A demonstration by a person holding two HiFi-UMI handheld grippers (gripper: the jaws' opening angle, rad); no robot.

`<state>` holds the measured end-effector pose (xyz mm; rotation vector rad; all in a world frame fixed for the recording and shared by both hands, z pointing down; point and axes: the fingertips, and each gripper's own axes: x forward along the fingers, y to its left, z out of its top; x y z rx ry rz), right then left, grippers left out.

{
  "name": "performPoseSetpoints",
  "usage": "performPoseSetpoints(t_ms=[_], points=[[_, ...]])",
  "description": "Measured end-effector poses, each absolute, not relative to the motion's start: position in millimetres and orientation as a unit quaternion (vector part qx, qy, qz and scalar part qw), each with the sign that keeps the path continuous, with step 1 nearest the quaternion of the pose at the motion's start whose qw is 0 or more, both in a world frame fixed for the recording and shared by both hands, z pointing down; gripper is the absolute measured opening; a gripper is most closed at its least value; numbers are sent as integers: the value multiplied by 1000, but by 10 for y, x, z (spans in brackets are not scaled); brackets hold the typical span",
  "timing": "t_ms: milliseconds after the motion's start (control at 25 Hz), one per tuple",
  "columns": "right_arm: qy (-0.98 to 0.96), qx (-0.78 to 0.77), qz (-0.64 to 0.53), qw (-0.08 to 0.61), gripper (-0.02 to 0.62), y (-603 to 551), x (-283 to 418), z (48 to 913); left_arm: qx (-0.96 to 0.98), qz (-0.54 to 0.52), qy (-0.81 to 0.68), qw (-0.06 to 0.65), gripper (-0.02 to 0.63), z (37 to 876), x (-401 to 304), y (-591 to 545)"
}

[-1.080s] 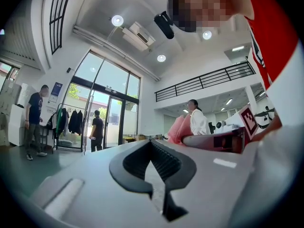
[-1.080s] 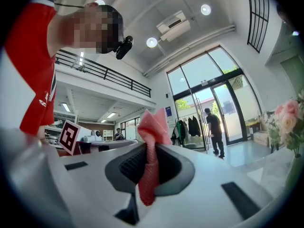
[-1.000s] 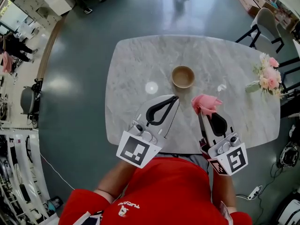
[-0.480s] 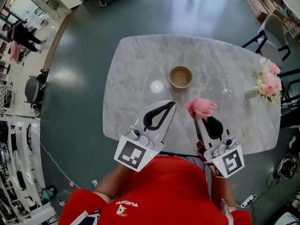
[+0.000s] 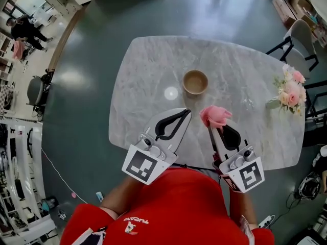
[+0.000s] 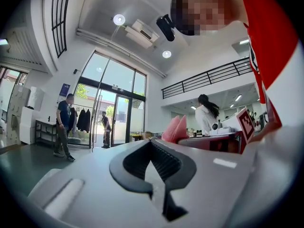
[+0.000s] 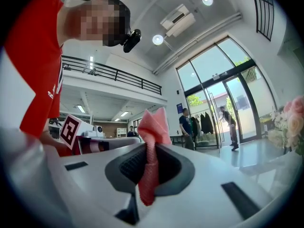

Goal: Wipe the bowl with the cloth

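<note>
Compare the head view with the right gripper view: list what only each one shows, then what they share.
Only the head view: the bowl, standing on the marble table. Only the right gripper view: the glass doors, the people standing near them, and the balcony railing. Both: the pink cloth pinched in the shut right tool, and the pink flowers.

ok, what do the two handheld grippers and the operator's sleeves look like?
The left gripper and right gripper match: white wedge-shaped shells, black teardrop-shaped jaw frames with ribbed black lining. Each has a white cube with black square markers at the rear: left cube, right cube. The person wears a red shirt with white chest print. No cables show.
</note>
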<state>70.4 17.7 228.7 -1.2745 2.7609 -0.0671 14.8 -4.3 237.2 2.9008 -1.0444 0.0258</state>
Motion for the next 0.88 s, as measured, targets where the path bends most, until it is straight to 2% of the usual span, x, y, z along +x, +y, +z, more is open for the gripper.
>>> performPoseSetpoints(t_ms=[880], points=[[908,-415,-19,44,21,194,642,2297,944,11,-328,28,5,2375,163,-47]])
